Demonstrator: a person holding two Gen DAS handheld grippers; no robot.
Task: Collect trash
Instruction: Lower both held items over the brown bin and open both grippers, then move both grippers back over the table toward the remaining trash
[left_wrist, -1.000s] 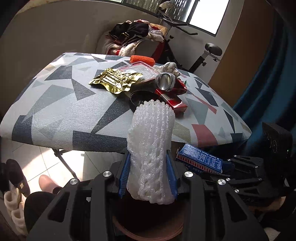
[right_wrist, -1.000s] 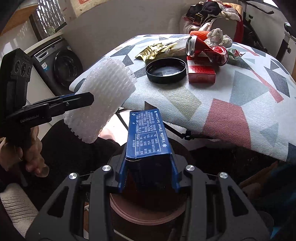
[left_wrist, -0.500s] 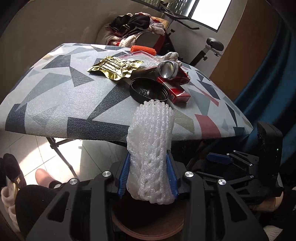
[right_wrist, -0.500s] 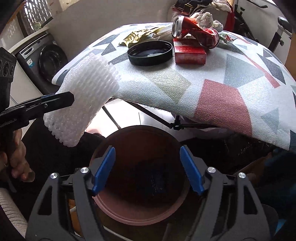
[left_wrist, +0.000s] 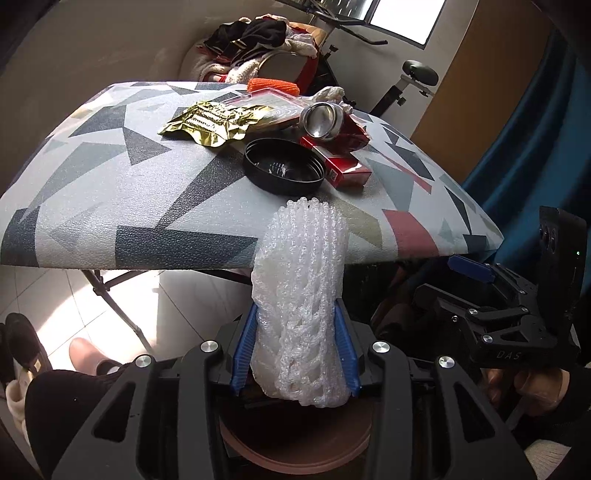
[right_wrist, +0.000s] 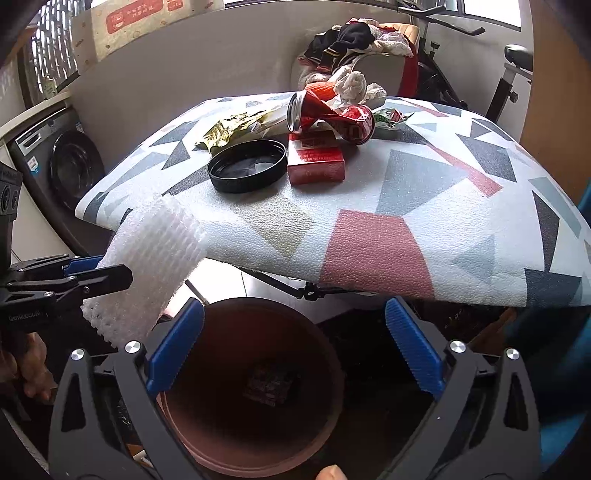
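Note:
My left gripper (left_wrist: 295, 332) is shut on a white foam net sleeve (left_wrist: 301, 295) and holds it above the brown bin (left_wrist: 295, 448), in front of the table edge. The sleeve also shows in the right wrist view (right_wrist: 147, 266). My right gripper (right_wrist: 293, 345) is open and empty over the brown bin (right_wrist: 207, 424); a dark carton (right_wrist: 269, 382) lies at its bottom. On the patterned table (right_wrist: 369, 236) lie a black lid (right_wrist: 247, 166), a red box (right_wrist: 316, 162), a crushed red can (right_wrist: 328, 118), a gold wrapper (left_wrist: 212, 122) and crumpled tissue (right_wrist: 352, 83).
A washing machine (right_wrist: 62, 162) stands left of the table. A chair piled with clothes (left_wrist: 258, 37) and an exercise bike (left_wrist: 410, 77) stand behind it. A blue curtain (left_wrist: 535, 147) hangs on the right. My legs and slippers (left_wrist: 85, 354) are at the lower left.
My right gripper opened and dropped the blue carton into the bin, where it now lies. My left gripper kept hold of the foam sleeve and shifted slightly over the bin.

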